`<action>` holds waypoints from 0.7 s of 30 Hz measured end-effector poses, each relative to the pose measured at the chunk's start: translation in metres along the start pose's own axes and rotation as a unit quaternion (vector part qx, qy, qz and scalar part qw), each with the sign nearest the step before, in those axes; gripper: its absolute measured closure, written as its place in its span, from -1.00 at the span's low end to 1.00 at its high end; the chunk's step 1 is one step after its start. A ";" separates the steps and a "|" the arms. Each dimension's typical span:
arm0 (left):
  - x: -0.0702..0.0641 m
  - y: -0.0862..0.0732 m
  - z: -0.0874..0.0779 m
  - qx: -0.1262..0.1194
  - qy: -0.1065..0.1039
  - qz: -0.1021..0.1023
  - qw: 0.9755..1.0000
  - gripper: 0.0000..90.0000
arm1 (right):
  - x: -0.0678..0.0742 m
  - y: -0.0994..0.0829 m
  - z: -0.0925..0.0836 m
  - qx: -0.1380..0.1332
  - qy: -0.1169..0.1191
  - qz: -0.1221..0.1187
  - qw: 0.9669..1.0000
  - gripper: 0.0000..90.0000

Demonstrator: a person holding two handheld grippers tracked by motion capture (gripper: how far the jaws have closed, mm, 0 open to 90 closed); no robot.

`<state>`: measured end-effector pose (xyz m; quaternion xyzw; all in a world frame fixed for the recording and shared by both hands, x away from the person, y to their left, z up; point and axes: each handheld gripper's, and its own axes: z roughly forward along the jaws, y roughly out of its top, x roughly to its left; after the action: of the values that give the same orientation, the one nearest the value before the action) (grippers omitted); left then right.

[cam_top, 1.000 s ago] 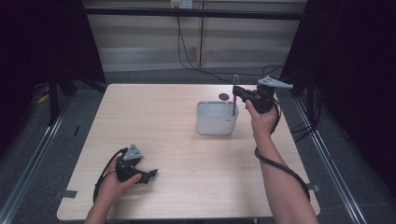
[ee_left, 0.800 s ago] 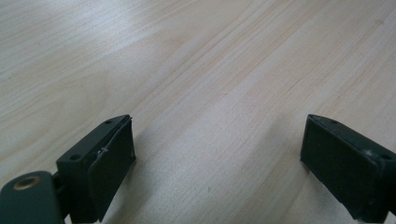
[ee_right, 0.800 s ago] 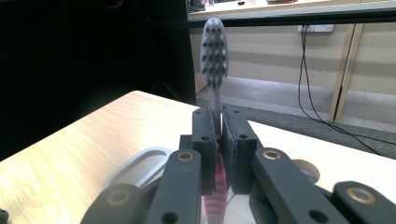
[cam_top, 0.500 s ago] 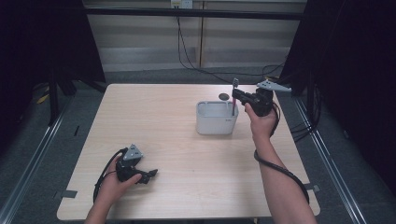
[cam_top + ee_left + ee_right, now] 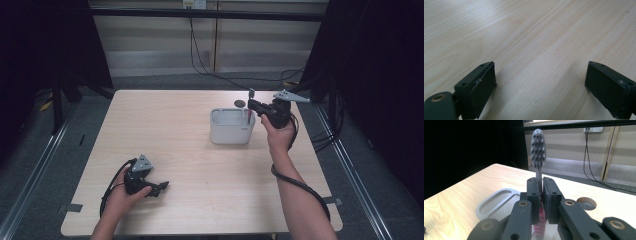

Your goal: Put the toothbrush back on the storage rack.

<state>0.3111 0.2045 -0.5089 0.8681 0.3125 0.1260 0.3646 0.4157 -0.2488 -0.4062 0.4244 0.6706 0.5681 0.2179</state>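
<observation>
So the right gripper (image 5: 253,106) was up at the far right part of the table (image 5: 175,130), with its jaws pinched tight on a toothbrush (image 5: 250,106). In the right gripper view you could see it really clearly — the toothbrush (image 5: 538,157) stood upright between the two black pads (image 5: 533,195), grey bristle head on top, facing the camera, and a pinkish-red bit of the handle below the jaws. The pads were pressed right on the neck, no gap to speak of.

From the high view the brush hung over the right end of a white holder (image 5: 232,126), a boxy caddy with a rounded slot on top. The lower, pink end of the handle was at or just inside the caddy's rim; I couldn't tell if it touched anything in there. The same holder (image 5: 496,203) showed just under the jaws in the right gripper view, pale rim with an oval opening. Behind it there was a small round hole (image 5: 240,103) in the tabletop, near the far edge.

The left gripper (image 5: 158,187) was well apart from all that — down at the near left corner, low at the wood in the person's left hand (image 5: 125,197). Its own view showed the jaws spread wide with only bare tabletop (image 5: 536,50) between them, gripping nothing.
</observation>
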 end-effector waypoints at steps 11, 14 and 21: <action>0.000 0.000 0.000 0.000 0.000 0.000 1.000 -0.79 | 0.000 -0.007 0.000 0.003 0.000 0.000 1.000 0.87; 0.000 0.000 0.000 0.000 0.000 0.000 1.000 -0.79 | 0.000 -0.009 0.000 0.004 -0.001 0.000 1.000 0.87; 0.000 0.000 0.000 0.000 0.000 0.000 1.000 -0.79 | 0.000 -0.013 0.000 0.004 -0.002 0.003 1.000 0.87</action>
<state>0.3111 0.2045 -0.5088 0.8681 0.3125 0.1260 0.3646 0.4115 -0.2493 -0.4184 0.4283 0.6711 0.5651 0.2163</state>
